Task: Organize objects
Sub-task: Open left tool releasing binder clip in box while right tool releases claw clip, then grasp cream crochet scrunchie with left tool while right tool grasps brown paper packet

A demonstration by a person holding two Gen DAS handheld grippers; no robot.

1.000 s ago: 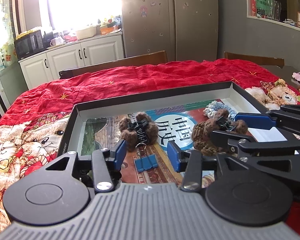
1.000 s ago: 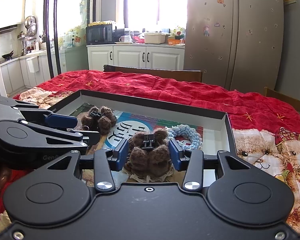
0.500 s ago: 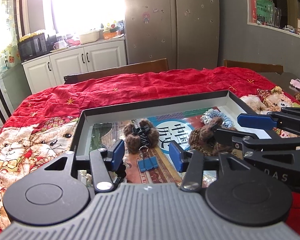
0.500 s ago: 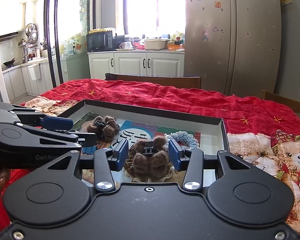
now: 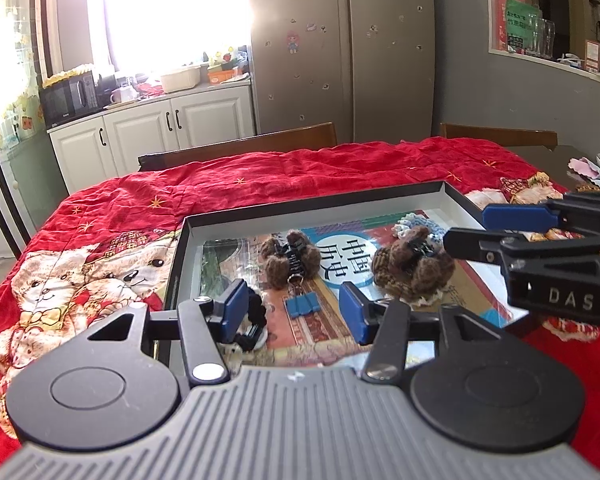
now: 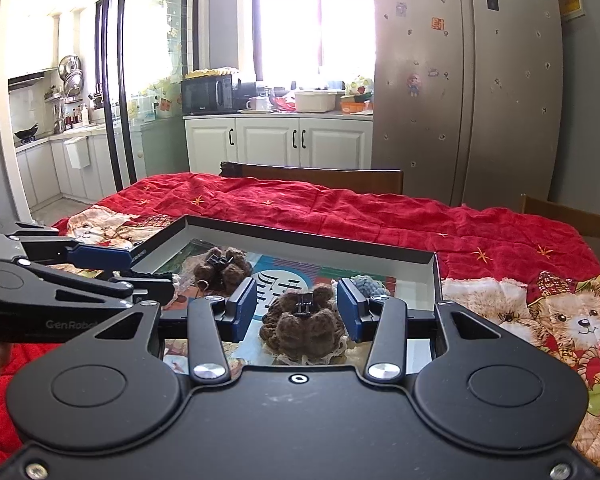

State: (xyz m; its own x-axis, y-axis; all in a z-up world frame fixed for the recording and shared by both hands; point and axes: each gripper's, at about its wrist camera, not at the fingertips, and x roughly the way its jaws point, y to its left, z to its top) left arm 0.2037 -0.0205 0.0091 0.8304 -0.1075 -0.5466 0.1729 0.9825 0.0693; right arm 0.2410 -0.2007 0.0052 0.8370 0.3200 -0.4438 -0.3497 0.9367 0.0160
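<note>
A kitchen with white cupboards and a big grey fridge [image 6: 466,80] sits behind a tabletop covered by a red teddy-bear blanket [image 6: 340,208]. On the blanket lies a shallow black tray [image 5: 316,202]. Inside it are two fuzzy brown hair clips [image 5: 290,258] [image 6: 304,326], a small blue binder clip [image 5: 302,304] and a pale blue knitted ring [image 6: 368,282]. The left gripper [image 5: 292,312] is wide open and holds nothing. The right gripper [image 6: 298,312] is wide open too, with one brown clip between its fingers, not squeezed.

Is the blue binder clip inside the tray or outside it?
Inside. The blue binder clip lies on the printed floor of the tray, within its walls, just before a brown fuzzy hair clip.
</note>
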